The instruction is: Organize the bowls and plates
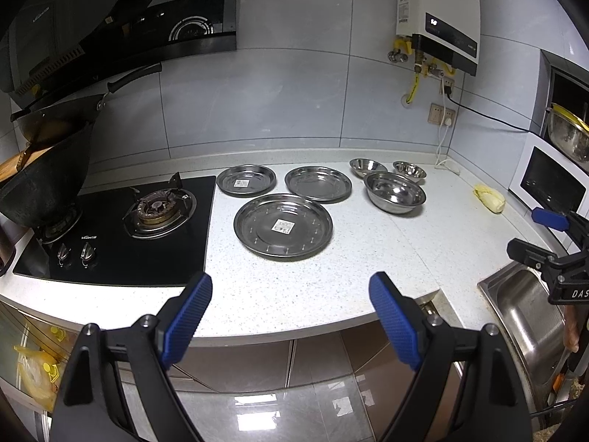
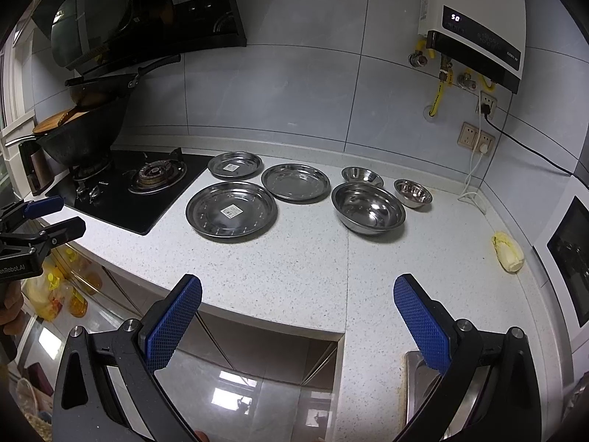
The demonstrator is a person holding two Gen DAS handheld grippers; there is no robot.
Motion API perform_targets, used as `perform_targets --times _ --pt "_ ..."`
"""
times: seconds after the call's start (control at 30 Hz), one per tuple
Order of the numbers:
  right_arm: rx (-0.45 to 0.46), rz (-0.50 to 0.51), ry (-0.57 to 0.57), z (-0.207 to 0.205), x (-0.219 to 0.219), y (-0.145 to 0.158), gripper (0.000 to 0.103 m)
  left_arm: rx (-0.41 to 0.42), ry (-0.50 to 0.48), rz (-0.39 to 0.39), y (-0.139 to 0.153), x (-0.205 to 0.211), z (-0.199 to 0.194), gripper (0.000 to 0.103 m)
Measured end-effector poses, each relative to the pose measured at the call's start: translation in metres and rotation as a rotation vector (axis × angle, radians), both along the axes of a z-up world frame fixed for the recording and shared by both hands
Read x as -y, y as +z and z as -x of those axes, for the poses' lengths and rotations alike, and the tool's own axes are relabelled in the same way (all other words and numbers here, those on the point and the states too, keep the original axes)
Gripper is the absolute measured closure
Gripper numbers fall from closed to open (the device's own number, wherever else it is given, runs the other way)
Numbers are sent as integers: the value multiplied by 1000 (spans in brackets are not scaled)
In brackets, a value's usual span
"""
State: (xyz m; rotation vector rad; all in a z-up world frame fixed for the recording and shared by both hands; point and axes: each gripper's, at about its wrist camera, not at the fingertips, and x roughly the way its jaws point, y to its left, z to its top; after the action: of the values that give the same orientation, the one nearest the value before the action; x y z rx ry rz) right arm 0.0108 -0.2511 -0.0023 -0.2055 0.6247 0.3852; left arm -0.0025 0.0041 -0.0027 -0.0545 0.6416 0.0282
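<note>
Three steel plates lie on the white counter: a large one (image 1: 282, 226) (image 2: 231, 213) nearest, one with a label (image 1: 246, 179) (image 2: 235, 165) behind it to the left, and a plain one (image 1: 318, 183) (image 2: 295, 182) to the right. A large steel bowl (image 1: 394, 192) (image 2: 368, 208) stands right of the plates, with two small bowls (image 1: 366, 167) (image 1: 409, 170) (image 2: 362, 176) (image 2: 412, 192) behind it. My left gripper (image 1: 291, 289) hangs open at the counter's front edge, holding nothing. My right gripper (image 2: 298, 291) is open too, short of the dishes.
A black gas hob (image 1: 121, 228) with woks (image 1: 44, 180) stands left of the plates. A steel sink (image 1: 526, 313) is at the right, a yellow-white vegetable (image 2: 508, 252) lies near a microwave (image 1: 552, 184). A water heater (image 2: 475, 18) and cables hang on the tiled wall.
</note>
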Motion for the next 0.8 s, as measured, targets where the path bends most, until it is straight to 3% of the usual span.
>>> perform_targets --times 0.8 --pt "-22 3 7 -14 0 -3 1 -28 19 11 -8 -3 -17 16"
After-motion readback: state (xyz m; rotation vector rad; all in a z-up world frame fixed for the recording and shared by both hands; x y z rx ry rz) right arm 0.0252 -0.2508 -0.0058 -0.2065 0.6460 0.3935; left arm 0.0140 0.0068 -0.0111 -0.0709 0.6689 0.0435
